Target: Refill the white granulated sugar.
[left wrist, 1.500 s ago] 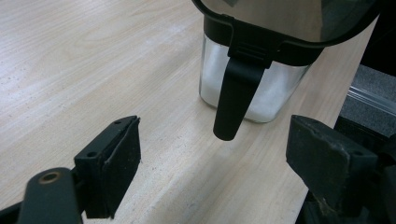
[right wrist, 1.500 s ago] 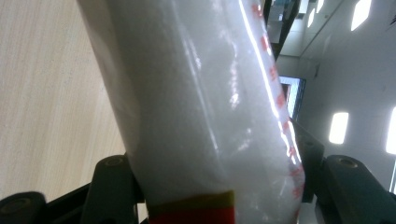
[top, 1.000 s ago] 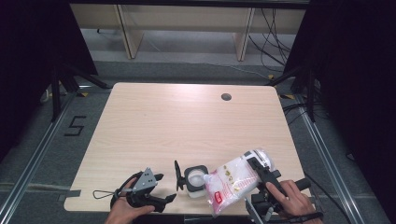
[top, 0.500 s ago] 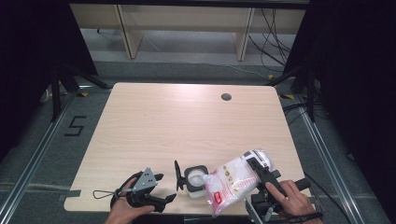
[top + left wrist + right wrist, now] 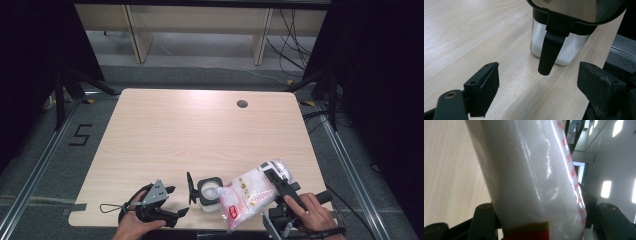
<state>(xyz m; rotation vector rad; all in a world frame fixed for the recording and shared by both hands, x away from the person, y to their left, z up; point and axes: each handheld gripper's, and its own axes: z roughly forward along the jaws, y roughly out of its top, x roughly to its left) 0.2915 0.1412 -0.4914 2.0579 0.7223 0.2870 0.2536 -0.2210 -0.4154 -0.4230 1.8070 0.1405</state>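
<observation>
Right gripper view: red print on tongs-pinched bag (image 5: 531, 177), table (image 5: 449, 170) beside.

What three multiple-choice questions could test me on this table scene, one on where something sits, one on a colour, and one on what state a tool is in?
1. Where on the table does the jar stand?
A. near the person's edge
B. at the far edge
C. beside the round hole

2. What colour is the jar's flipped-up lid?
A. red
B. black
C. yellow

3. How does the left gripper stand?
A. shut on the jar
C. shut on the bag
B. open, holding nothing

Answers: 1 A, the high view shows the jar close to the near edge, between the two hands. 2 B, the left gripper view shows a black rim and tab. 3 B, its jaws stand wide apart with bare table between them, while the right gripper clamps the bag.
</observation>
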